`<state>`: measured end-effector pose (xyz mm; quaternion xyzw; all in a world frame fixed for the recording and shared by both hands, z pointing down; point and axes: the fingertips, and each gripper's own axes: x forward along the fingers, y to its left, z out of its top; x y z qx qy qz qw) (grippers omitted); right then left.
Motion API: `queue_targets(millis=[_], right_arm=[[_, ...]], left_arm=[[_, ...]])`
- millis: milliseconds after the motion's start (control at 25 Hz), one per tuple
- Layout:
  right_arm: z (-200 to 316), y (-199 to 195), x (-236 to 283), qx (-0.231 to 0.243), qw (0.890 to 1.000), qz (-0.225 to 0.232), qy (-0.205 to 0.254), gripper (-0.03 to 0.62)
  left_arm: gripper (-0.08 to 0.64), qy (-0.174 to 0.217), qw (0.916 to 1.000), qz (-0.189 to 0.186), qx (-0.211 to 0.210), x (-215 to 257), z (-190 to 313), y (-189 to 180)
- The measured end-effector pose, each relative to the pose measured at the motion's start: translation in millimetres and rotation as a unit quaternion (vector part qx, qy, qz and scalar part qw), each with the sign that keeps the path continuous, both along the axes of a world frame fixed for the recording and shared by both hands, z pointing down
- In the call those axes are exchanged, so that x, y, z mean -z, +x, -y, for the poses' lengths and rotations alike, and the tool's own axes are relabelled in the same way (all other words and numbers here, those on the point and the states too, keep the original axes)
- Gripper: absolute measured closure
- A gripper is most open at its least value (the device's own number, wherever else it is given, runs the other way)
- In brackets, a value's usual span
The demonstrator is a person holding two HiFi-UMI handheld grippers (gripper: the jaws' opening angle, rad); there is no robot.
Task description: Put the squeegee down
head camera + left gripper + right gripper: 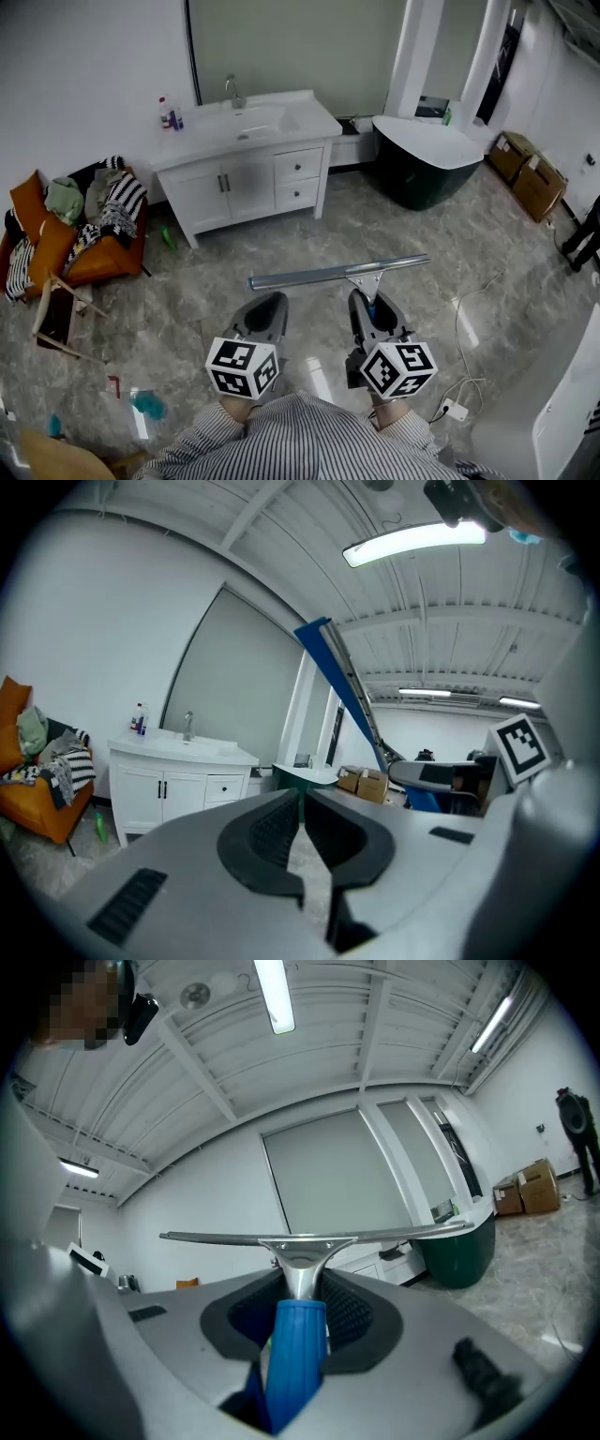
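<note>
Wide grey marble floor [450,244] fills the head view, and against the far wall sits the white vanity [244,173], with its basin on top. To its right is the dark green bathtub [427,159]. Far left is the orange armchair [103,258], heaped with clothes. Over at the right wall are two cardboard boxes [527,169].

Now the squeegee [337,274]: it's off the ground, up in the air over the floor. Its long metal blade [309,1237] runs crosswise in front of both grippers, close to level. The right gripper [370,298] has it, and in the right gripper view the jaws are clamped on the blue handle [298,1354], one pad on each side, with the neck and blade sticking out past the tips.

The left gripper [267,305] rides alongside, just beside its partner. In the left gripper view its jaws are pressed together at the tips with nothing between them [302,799]. The squeegee [342,691] slants up and off to the right of them.

Striped sleeves [300,441] show at the bottom edge, and small bottles [171,114] stand at the vanity's left corner.
</note>
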<state>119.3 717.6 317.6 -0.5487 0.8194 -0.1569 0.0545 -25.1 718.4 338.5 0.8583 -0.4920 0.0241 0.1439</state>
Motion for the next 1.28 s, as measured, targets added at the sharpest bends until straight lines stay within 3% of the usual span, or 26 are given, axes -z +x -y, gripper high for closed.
queue_targets(millis=[160,440,800,1280], right_arm=[[9,-8,-1,-0.009,1.000,-0.004,-0.003,0.472],[16,-29,-10,-0.024,1.000,-0.011,-0.012,0.472],[31,-38,-39,-0.031,0.998,-0.009,-0.046,0.472],[143,-36,-40,-0.006,0.999,-0.008,-0.041,0.472]], left_arm=[[0.531,0.011,0.9996,0.021,-0.018,3,8,-4],[0.531,0.015,0.9993,0.014,-0.033,0,14,-17],[0.531,0.024,0.9980,0.057,-0.011,-20,29,-29],[0.531,0.024,0.9987,0.039,0.021,-19,134,-29]])
